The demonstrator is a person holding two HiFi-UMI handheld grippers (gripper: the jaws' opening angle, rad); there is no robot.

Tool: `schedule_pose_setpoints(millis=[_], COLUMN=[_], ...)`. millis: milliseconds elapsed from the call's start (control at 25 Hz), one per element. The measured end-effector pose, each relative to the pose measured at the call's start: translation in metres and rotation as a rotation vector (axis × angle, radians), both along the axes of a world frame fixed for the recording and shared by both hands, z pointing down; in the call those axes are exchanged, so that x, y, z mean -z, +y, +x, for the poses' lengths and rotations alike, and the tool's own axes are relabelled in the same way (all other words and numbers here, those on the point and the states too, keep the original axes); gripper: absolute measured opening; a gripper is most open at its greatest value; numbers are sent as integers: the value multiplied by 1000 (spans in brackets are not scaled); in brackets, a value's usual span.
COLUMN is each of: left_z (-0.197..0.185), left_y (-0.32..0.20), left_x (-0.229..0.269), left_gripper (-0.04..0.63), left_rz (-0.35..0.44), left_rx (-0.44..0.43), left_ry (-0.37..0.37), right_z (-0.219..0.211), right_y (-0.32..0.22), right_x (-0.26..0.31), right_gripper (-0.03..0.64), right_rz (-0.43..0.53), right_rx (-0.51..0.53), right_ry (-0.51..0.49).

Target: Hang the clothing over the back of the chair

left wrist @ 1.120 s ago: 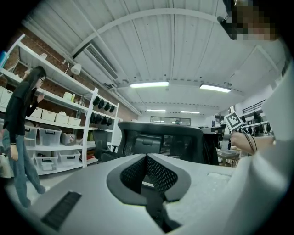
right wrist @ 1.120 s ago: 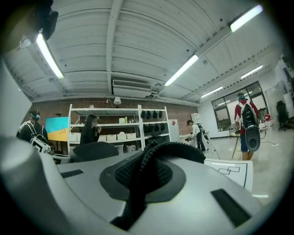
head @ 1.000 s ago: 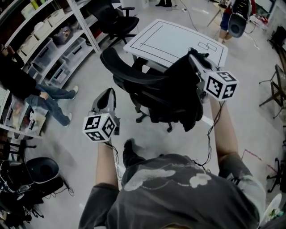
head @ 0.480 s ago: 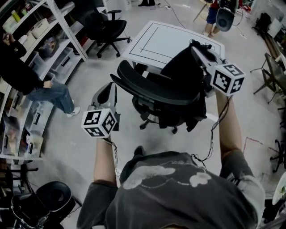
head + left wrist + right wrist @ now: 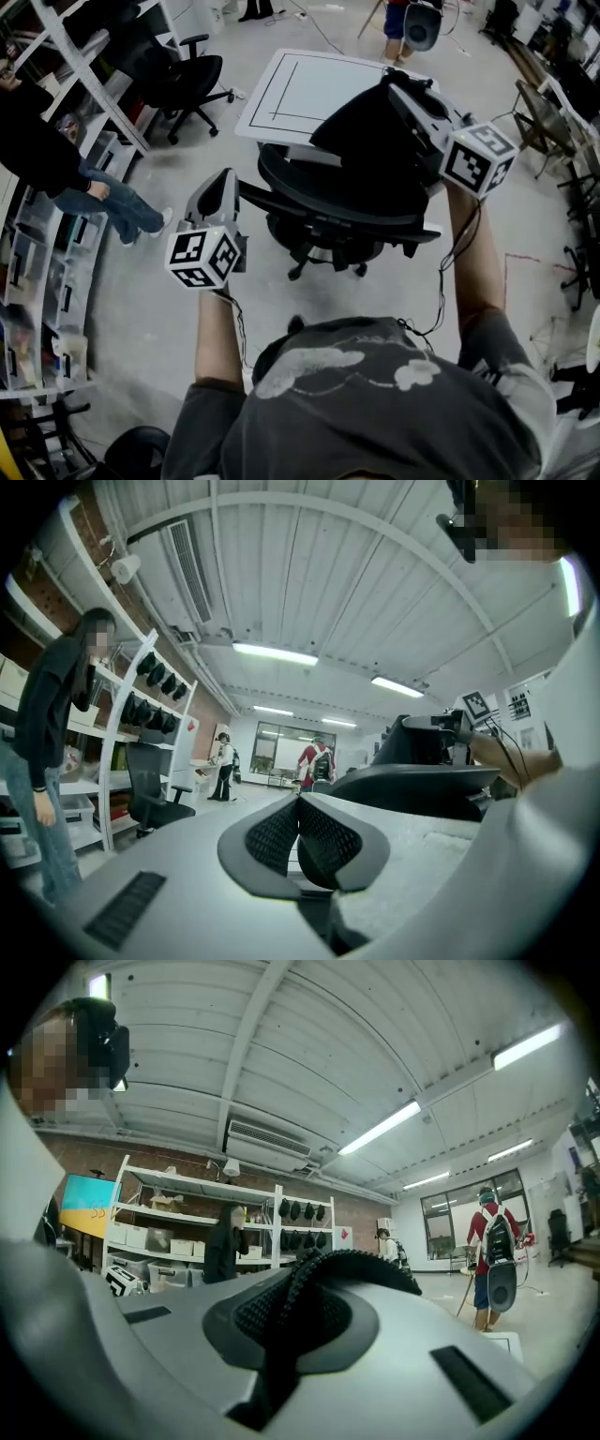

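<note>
A black garment (image 5: 367, 141) is held up in the air at the far right of the scene. It is gathered above the backrest (image 5: 342, 204) of a black office chair (image 5: 319, 234) and in front of the white tabletop (image 5: 281, 94). Whether any of the cloth already rests on the backrest cannot be told, since black lies against black. The right claw (image 5: 401, 91) is clenched on the garment, and a thin dark ribbed fold is seen pinched between its pads (image 5: 281, 1312) in the right gripper view. The left claw (image 5: 225, 180) is closed with nothing between its pads and is kept well to the left of the chair. The garment is judged to be soft, limp and light, so it should sag and fold under its own weight and may slide off a smooth backrest if draped unevenly. A second hold on an edge or shoulder, away from the present pinch, would probably let the cloth be spread before it is laid. The bulk is bunched below and to the left of the pinch, so its long axis is taken to run downward from the right claw. The free end is taken to point at the chair seat.
</note>
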State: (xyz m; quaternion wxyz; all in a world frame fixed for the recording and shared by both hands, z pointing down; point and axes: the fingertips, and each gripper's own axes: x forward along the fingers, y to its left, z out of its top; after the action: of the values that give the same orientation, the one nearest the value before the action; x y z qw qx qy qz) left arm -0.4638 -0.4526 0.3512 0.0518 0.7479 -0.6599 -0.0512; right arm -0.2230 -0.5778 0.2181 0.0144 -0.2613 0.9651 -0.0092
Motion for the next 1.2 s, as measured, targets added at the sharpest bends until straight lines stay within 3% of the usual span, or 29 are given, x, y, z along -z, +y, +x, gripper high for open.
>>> schedule_pose_setpoints(millis=[280,440,560,880,1200], left_z=[-9,-1,3,15,52], left_y=[-19,-31,-37,-14,55], left_x=[10,10,10,20,48], left_gripper=[1,1,2,0,2], left_rz=[26,32,34,59,75], left_rx=[-107,-175,-204,-213,-200], left_ry=[20,-7,14,-2,-44], right_z=[-17,3,2,15,30], right_y=[52,78,98,146,220], right_x=[42,39,46,39,73], right_gripper=[2,2,2,2,2], right_rz=[125,127,157,185,243], right_rx=[2,-74,-81,-70,-21], right_ry=[-29,-74,-74,-73,-127])
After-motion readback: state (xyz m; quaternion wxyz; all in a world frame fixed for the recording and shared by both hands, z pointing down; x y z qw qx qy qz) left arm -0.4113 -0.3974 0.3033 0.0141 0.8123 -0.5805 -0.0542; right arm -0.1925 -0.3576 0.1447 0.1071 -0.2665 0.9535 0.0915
